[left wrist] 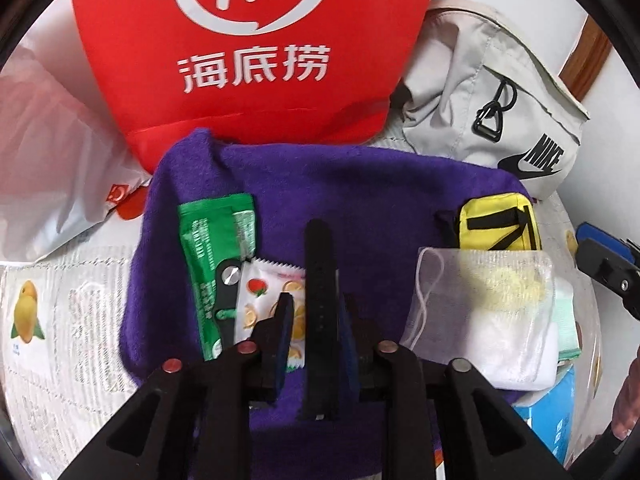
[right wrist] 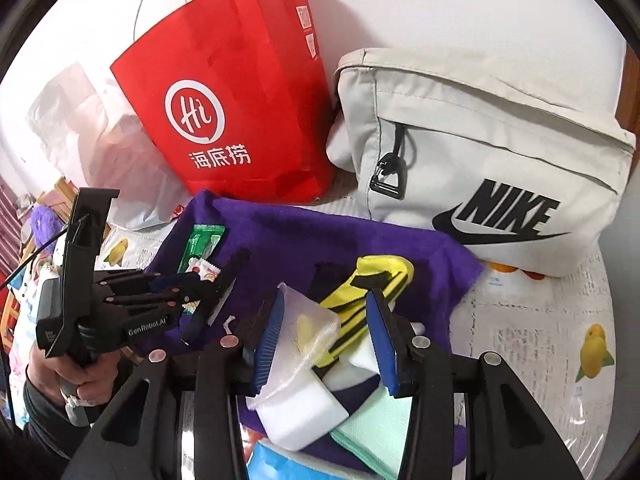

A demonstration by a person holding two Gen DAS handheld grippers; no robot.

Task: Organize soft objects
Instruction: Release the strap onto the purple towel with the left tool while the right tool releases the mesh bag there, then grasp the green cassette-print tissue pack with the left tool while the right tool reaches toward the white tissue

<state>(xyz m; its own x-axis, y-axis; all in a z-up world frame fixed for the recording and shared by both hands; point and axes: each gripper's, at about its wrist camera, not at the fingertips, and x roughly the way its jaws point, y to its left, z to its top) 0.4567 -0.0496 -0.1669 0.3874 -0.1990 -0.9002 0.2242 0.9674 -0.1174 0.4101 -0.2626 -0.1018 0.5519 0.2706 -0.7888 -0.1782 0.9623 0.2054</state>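
1 black strap (left wrist: pixel 319 280) lies on purple towel (left wrist: pixel 360 184), lengthwise toward red bag (left wrist: pixel 248 40).

We saw our right gripper (right wrist: pixel 326 340) standing open over a mesh pouch (right wrist: pixel 304 344) on the purple towel (right wrist: pixel 320 232); the yellow pouch (right wrist: pixel 372 284) lay beyond; our left gripper (right wrist: pixel 224 276) hovered alongside.

Black strap (left wrist: pixel 319 280), snack packets (left wrist: pixel 216 264) and mesh pouch (left wrist: pixel 480 304) lie on purple towel (left wrist: pixel 320 176).
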